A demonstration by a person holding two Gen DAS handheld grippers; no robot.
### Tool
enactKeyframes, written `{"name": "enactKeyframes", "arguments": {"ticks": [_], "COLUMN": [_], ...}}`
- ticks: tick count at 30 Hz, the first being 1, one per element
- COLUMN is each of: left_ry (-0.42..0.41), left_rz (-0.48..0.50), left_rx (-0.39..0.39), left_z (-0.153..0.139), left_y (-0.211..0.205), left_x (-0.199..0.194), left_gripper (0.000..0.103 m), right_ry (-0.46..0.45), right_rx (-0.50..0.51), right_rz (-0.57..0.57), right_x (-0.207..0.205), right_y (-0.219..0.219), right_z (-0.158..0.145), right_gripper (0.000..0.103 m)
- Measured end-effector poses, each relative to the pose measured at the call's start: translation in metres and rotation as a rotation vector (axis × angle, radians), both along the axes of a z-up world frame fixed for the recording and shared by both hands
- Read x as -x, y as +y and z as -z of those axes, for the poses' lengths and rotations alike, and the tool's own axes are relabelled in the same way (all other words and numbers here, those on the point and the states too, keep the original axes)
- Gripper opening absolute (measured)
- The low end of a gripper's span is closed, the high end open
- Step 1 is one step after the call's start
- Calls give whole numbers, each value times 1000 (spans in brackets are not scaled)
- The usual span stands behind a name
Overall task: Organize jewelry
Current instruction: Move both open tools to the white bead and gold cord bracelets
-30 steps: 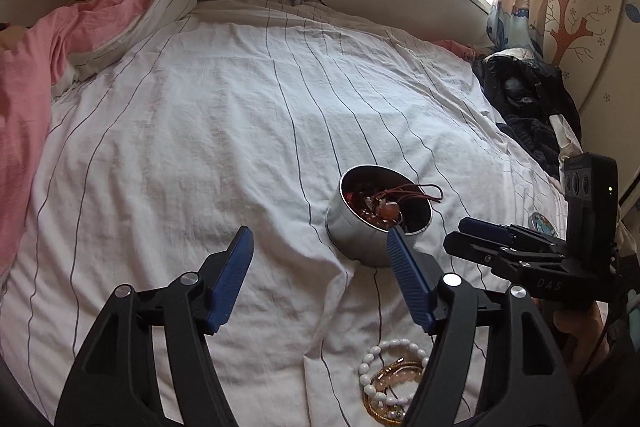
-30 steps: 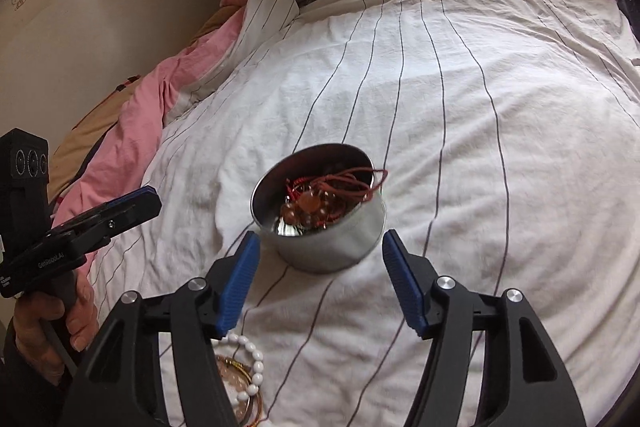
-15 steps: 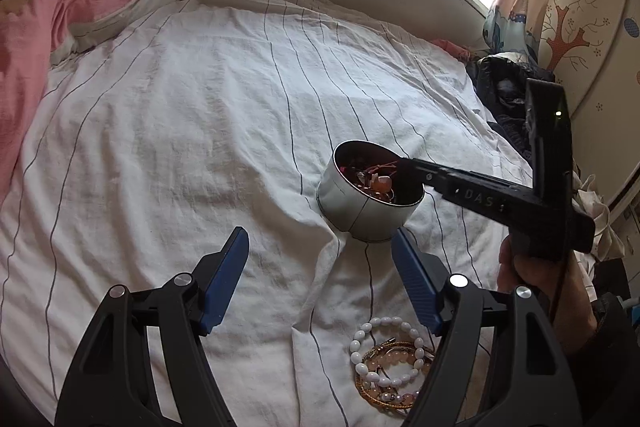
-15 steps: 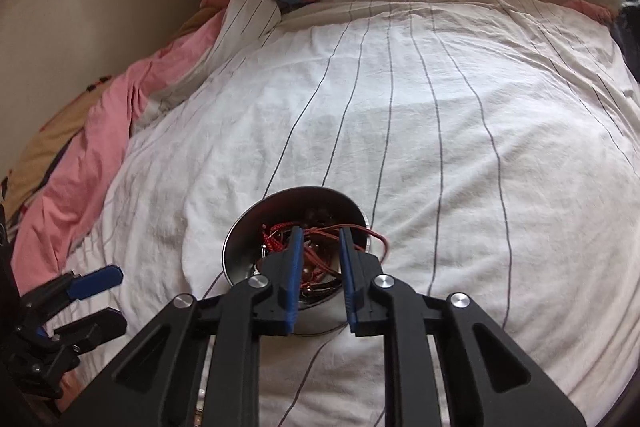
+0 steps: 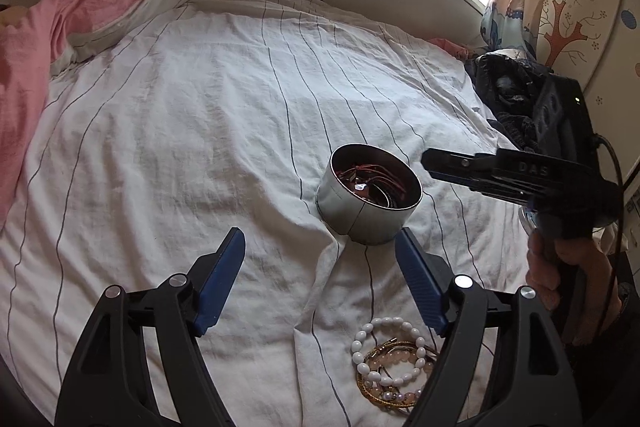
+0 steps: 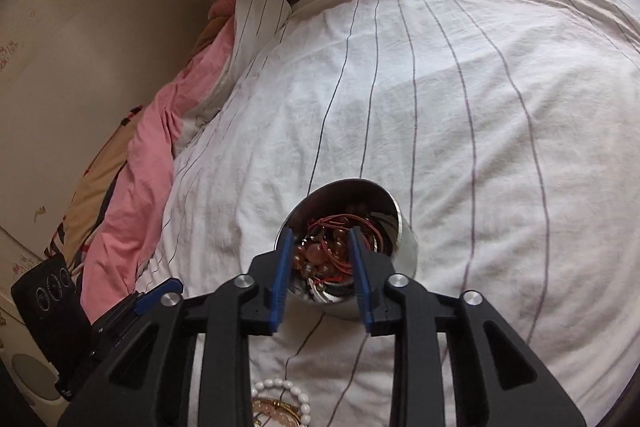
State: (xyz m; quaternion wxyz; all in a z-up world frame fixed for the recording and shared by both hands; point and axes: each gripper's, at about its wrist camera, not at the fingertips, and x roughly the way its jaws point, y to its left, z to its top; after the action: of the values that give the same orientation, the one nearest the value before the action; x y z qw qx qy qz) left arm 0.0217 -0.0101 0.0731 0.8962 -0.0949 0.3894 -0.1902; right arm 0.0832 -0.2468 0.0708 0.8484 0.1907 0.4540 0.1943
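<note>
Right gripper (image 6: 320, 259), jaws just reopened partway and empty, hangs above the jewelry-filled metal tin (image 5: 368, 203) on the bed (image 5: 200, 127). Left gripper (image 5: 320, 283) stands spread wide, empty, near the bracelets (image 5: 390, 363) on the sheet.

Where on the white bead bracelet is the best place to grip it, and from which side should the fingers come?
Grip the far arc of the white bead bracelet, probably from above. It lies flat on the striped sheet, and there its beads rest clear of the gold and pink bracelets tangled under its near part.
</note>
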Motion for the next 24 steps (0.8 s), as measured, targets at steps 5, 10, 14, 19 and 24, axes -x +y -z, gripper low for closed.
{"name": "enactKeyframes", "arguments": {"ticks": [5,10,14,19,24], "left_ry": [-14,-12,41,62,80], "left_rz": [26,29,68,159,140], "left_rx": [-41,-24,0,-52,-189], "left_z": [-1,0,12,25,40], "left_y": [-5,1,-3,-32,-46], "left_x": [7,24,37,39,34], "left_gripper": [74,74,74,74,74], "right_ry": [-56,-56,-41,-50,-62], "right_rx": [124,166,167,210,308], "right_rz": [2,-65,-116,-116,-138], "right_x": [70,116,131,144,140], "right_y": [-9,7,22,28,38], "right_z": [2,31,47,56,54], "right_gripper": [42,42,42,42,44]}}
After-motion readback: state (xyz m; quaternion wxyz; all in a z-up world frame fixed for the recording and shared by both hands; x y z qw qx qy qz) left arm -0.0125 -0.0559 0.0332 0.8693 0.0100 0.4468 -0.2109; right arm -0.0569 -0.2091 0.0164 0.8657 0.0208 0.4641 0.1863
